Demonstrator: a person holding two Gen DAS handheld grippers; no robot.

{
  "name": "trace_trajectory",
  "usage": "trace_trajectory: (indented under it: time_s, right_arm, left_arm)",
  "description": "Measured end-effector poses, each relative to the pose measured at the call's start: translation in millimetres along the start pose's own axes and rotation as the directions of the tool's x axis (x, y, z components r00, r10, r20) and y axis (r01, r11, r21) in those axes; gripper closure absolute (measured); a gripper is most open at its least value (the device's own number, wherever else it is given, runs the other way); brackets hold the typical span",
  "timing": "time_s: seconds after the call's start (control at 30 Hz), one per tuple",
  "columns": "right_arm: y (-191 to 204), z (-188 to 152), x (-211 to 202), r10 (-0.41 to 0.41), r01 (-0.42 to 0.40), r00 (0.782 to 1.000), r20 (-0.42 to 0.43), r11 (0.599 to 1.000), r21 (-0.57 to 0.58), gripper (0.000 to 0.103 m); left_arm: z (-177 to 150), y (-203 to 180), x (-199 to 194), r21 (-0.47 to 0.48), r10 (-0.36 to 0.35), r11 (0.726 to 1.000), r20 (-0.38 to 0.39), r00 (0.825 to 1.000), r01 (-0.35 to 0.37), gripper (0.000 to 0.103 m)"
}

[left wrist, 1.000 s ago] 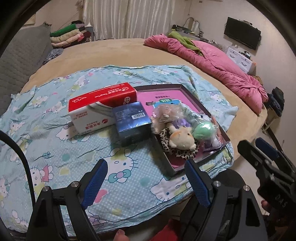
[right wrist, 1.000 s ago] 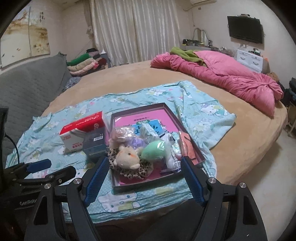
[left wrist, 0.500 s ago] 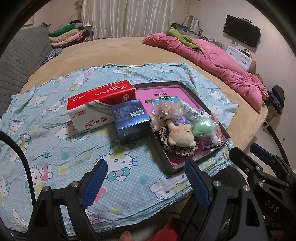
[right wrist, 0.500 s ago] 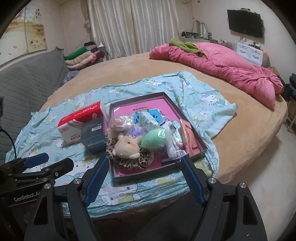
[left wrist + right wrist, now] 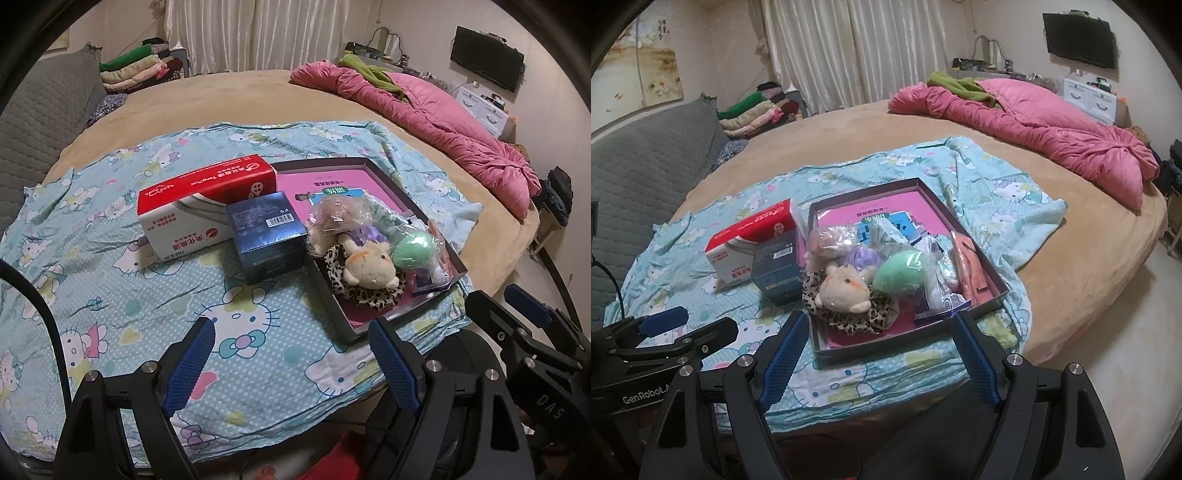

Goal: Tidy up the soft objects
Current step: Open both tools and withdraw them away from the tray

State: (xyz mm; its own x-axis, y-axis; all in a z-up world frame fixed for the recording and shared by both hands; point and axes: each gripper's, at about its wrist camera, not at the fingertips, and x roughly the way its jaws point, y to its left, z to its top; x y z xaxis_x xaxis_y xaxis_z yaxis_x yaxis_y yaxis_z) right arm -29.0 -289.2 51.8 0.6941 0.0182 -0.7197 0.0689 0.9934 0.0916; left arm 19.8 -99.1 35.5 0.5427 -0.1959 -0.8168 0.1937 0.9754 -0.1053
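A shallow dark tray with a pink floor (image 5: 384, 181) (image 5: 993, 284) lies on a Hello Kitty cloth on the bed. In it are a cream plush with a leopard collar (image 5: 369, 266) (image 5: 842, 288), a green soft ball (image 5: 413, 251) (image 5: 901, 273), a purple soft toy (image 5: 864, 256), a wrapped plush (image 5: 336, 218) (image 5: 827, 240) and some packets. My left gripper (image 5: 291, 362) is open and empty, over the cloth short of the tray. My right gripper (image 5: 879, 354) is open and empty at the tray's near edge.
A red-and-white tissue box (image 5: 207, 206) (image 5: 750, 243) and a dark blue box (image 5: 266, 232) (image 5: 775, 273) stand left of the tray. A pink duvet (image 5: 1034, 129) lies at the back right, folded clothes (image 5: 753, 110) at the back left. The bed edge is near.
Both grippers have moved forward toward the tray, which looks closer and larger. Nothing on the bed has moved. Both jaws stay open.
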Motion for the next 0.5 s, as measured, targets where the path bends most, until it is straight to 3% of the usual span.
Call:
trace_trajectory:
  time_s: [0.5]
  right_arm:
    - [-2.0,-0.4,1.4,-0.003,0.003,1.000,-0.013,1.000,0.008,0.022]
  left_arm:
    - [-5.9,8.6,15.3,-0.024,0.015,1.000,-0.035,0.999,-0.016,0.018]
